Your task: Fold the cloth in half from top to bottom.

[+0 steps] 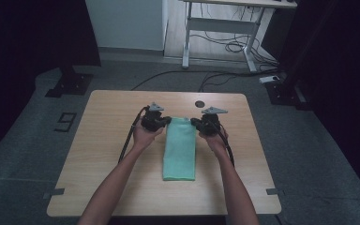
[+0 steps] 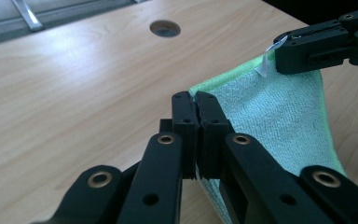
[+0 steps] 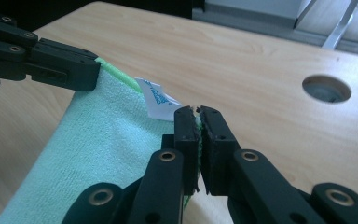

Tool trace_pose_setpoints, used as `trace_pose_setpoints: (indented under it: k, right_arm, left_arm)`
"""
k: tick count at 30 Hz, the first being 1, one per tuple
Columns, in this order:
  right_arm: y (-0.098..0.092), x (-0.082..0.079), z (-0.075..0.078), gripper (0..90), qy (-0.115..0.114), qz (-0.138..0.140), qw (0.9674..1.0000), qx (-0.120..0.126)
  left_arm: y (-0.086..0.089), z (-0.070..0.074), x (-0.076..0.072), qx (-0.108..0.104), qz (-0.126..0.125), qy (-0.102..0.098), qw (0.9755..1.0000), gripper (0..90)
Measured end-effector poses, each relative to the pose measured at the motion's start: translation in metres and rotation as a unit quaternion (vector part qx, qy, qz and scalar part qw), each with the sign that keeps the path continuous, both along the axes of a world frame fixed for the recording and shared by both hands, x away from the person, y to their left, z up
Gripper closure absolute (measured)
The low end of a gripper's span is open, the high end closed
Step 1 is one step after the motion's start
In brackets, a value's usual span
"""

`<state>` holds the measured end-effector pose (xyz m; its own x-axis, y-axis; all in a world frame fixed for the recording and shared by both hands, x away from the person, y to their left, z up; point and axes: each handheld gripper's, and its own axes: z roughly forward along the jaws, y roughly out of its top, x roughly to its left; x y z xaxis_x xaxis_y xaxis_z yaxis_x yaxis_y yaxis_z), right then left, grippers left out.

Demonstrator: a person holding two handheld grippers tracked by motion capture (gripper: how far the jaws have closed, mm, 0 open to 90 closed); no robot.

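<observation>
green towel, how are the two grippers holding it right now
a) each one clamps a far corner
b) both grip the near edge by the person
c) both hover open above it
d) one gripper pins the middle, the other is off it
a: the left gripper and the right gripper are each shut on a far corner of the green towel, the near end lying on the table.

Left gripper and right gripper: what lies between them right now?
The green towel's far edge spans from the left gripper to the right gripper, white tag near the right, per both gripper views.
</observation>
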<state>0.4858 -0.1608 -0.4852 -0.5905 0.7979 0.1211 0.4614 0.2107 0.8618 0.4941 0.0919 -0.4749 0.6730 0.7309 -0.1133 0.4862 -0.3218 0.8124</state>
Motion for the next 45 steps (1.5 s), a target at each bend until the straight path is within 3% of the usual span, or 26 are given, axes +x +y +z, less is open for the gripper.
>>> trace_pose_setpoints:
  k: [4, 8, 13, 18, 28, 37, 45]
  right_arm:
    - [0.000, 0.005, 0.009, 85.5, -0.006, -0.001, 1.0000, 0.002]
    - [0.000, 0.001, 0.018, 85.4, -0.017, -0.003, 0.9998, 0.003]
    - [0.001, -0.007, 0.013, 85.4, -0.012, 0.000, 0.9999, 0.002]
    - [0.003, -0.015, 0.010, 85.4, -0.012, 0.007, 0.9999, 0.002]
    - [0.002, -0.018, 0.008, 85.3, -0.016, 0.013, 0.9998, 0.001]
    - [-0.006, -0.025, -0.004, 85.3, -0.014, 0.013, 0.9998, 0.007]
    - [-0.009, -0.033, -0.004, 85.3, -0.022, 0.024, 0.9995, 0.008]
  left_arm:
    - [0.000, 0.011, 0.004, 0.000, 0.000, -0.007, 1.0000, 87.7]
    - [0.000, 0.015, 0.000, -0.002, -0.002, -0.012, 0.9999, 87.7]
    - [0.002, 0.007, -0.011, 0.005, -0.002, -0.013, 0.9999, 87.7]
    - [0.006, 0.002, -0.018, -0.003, -0.001, -0.008, 1.0000, 87.7]
    - [0.005, 0.002, -0.023, 0.001, -0.008, -0.013, 0.9999, 87.6]
    - [-0.002, -0.003, -0.029, 0.008, -0.018, -0.016, 0.9997, 87.4]
    - [-0.002, -0.004, -0.037, 0.009, -0.023, -0.021, 0.9995, 87.4]
